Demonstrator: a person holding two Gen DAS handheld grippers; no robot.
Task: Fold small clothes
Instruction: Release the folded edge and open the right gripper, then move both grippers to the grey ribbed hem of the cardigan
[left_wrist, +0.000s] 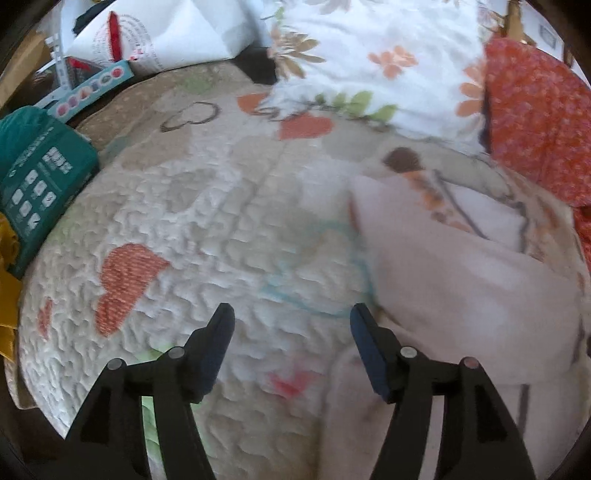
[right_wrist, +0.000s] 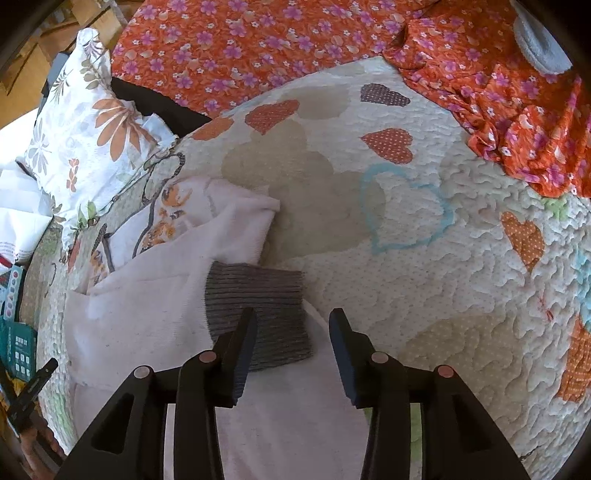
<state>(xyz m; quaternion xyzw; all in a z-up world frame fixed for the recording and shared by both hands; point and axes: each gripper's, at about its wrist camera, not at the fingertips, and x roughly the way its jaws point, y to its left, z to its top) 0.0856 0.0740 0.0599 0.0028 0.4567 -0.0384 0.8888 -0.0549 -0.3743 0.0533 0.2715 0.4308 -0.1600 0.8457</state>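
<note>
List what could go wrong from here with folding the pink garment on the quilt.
1. The right claw stands open over the grey ribbed cuff; closing there may also pinch the pink garment layer beneath.
2. The left claw is open over bare quilt beside the garment; it could snag the quilt instead.
3. The folded sleeve looks loose and may unfold.

Heart quilt (right_wrist: 424, 258), floral pillow (right_wrist: 85, 140), orange sheet (right_wrist: 258, 48)

Pink garment (left_wrist: 461, 295) motion-blurred; lower part cut off by frame edge.
</note>
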